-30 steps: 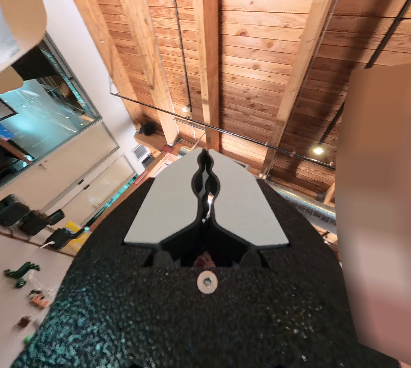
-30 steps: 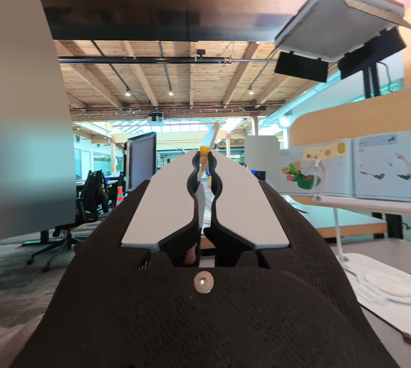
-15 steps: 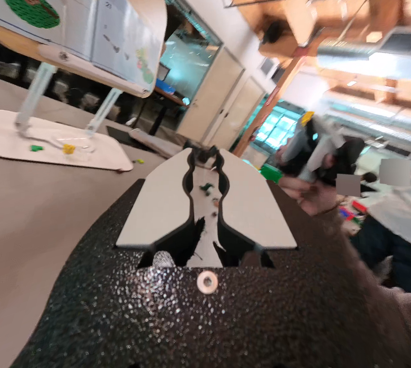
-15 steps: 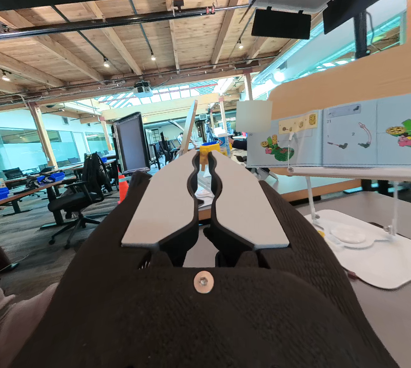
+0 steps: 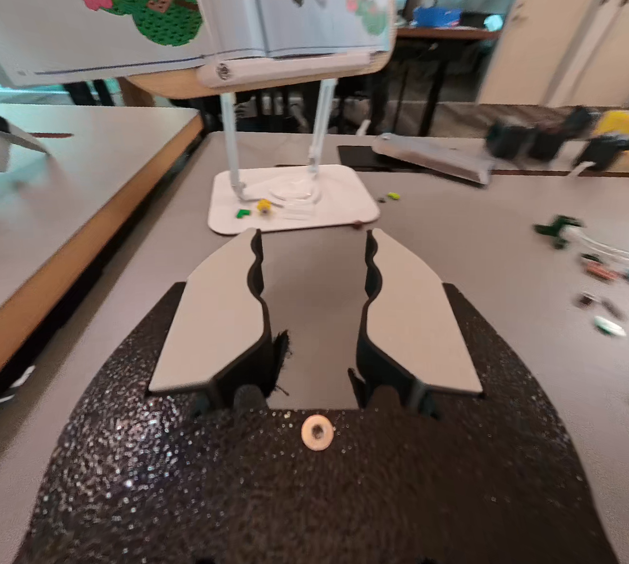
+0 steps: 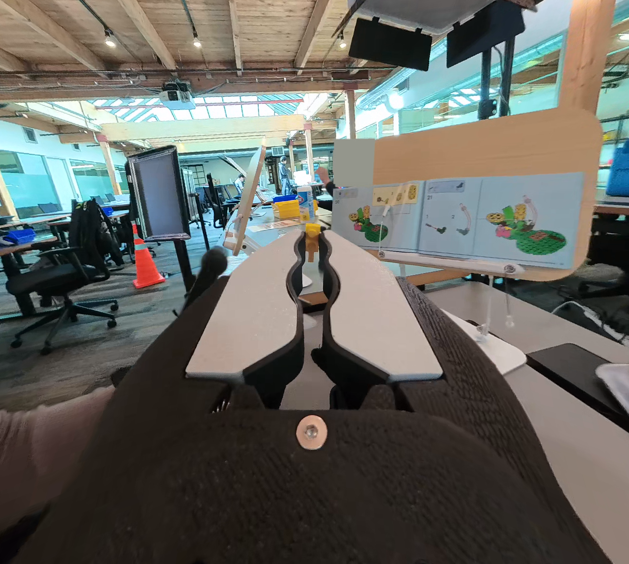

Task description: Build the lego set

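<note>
Left wrist view looks down along the left gripper, whose grey fingers stand spread wide with nothing between them, hovering over a grey bench. Just beyond the fingertips sits the white base of a book stand, and on it lie a small green L-shaped piece and a yellow piece, close beside each other near the stand's clear legs. Above them an open instruction booklet rests on the stand, its pages picturing a green studded plate with pink and yellow blossoms. To the right, loose lego pieces are scattered on the bench, among them a dark green build; they are blurred, so their shapes are hard to make out, though some look brown and white. A lime piece lies just off the base's right edge.

Right wrist view shows the right gripper raised and level, its fingers pressed nearly together and pinching a small yellow lego piece at the tips; the piece is bright yellow with a stud on top and a narrow stem hanging below. The booklet stands to its right, and an orange cone stands on the floor to the left.
</note>
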A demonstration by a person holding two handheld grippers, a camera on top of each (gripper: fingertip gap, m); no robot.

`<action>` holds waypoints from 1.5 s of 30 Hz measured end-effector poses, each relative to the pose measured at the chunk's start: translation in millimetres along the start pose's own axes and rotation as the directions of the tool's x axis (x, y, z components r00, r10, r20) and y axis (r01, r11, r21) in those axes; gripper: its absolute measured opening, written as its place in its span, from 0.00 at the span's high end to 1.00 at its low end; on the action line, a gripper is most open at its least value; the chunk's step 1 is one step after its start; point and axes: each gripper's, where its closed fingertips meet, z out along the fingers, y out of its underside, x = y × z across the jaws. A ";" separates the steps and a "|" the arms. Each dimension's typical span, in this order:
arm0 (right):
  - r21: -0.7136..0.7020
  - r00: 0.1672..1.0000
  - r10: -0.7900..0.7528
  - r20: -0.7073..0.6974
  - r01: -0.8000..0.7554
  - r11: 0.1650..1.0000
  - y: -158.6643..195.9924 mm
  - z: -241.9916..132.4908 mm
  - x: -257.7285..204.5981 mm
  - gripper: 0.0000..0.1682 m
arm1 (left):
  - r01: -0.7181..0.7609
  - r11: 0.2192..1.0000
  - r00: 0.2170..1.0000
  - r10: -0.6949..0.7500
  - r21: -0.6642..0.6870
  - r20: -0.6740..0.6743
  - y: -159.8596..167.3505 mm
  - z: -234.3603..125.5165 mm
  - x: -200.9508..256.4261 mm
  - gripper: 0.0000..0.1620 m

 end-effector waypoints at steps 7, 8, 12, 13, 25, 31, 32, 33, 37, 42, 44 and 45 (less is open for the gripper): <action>0.002 1.000 0.010 -0.014 -0.010 1.000 -6.1 -8.6 12.8 0.97 | 0.081 0.985 0.995 -0.071 -0.154 0.073 25.0 117.7 -37.4 0.72; 0.003 1.000 0.014 -0.018 -0.014 1.000 -6.7 -10.0 15.6 0.97 | 0.150 0.975 0.988 -0.141 -0.163 0.065 27.7 128.2 -39.7 0.74; 0.023 0.999 0.040 -0.016 -0.040 0.999 -11.3 -13.8 24.6 0.97 | 0.366 0.913 0.930 -0.367 -0.182 0.026 26.4 154.2 -47.6 0.76; 0.033 0.999 0.051 -0.013 -0.050 0.998 -13.1 -14.6 26.6 0.97 | 0.354 0.913 0.935 -0.353 -0.205 0.041 29.5 158.3 -51.5 0.77; 0.054 0.994 0.109 -0.009 -0.108 0.993 -13.0 -18.7 37.9 0.97 | 0.319 0.873 0.947 -0.304 -0.368 0.100 58.6 177.4 -60.9 0.83; 0.054 0.995 0.104 0.007 -0.104 0.993 -14.9 -18.8 34.5 0.97 | 0.362 0.853 0.931 -0.350 -0.376 0.101 67.1 181.8 -60.1 0.82; 0.054 0.994 0.107 0.012 -0.107 0.993 -14.9 -18.4 33.5 0.97 | 0.368 0.847 0.928 -0.357 -0.382 0.103 68.7 183.2 -60.3 0.82; 0.053 0.994 0.107 0.017 -0.108 0.993 -14.5 -17.6 32.3 0.97 | 0.373 0.848 0.926 -0.363 -0.376 0.099 67.5 184.5 -60.3 0.84; 0.034 0.995 0.090 0.031 -0.091 0.995 -11.8 -15.0 27.8 0.97 | 0.372 0.845 0.927 -0.359 -0.385 0.108 68.6 186.9 -62.1 0.92; 0.043 0.994 0.093 0.050 -0.095 0.995 -14.7 -17.2 25.6 0.97 | 0.382 0.836 0.920 -0.383 -0.393 0.081 68.1 185.0 -60.3 0.94; 0.048 0.994 0.095 0.050 -0.097 0.994 -16.2 -19.1 26.3 0.97 | 0.349 0.863 0.935 -0.346 -0.364 0.077 63.0 177.4 -60.8 0.96; 0.048 0.994 0.096 0.050 -0.099 0.994 -16.6 -19.9 26.7 0.97 | 0.329 0.875 0.942 -0.330 -0.355 0.059 59.3 171.6 -56.9 0.96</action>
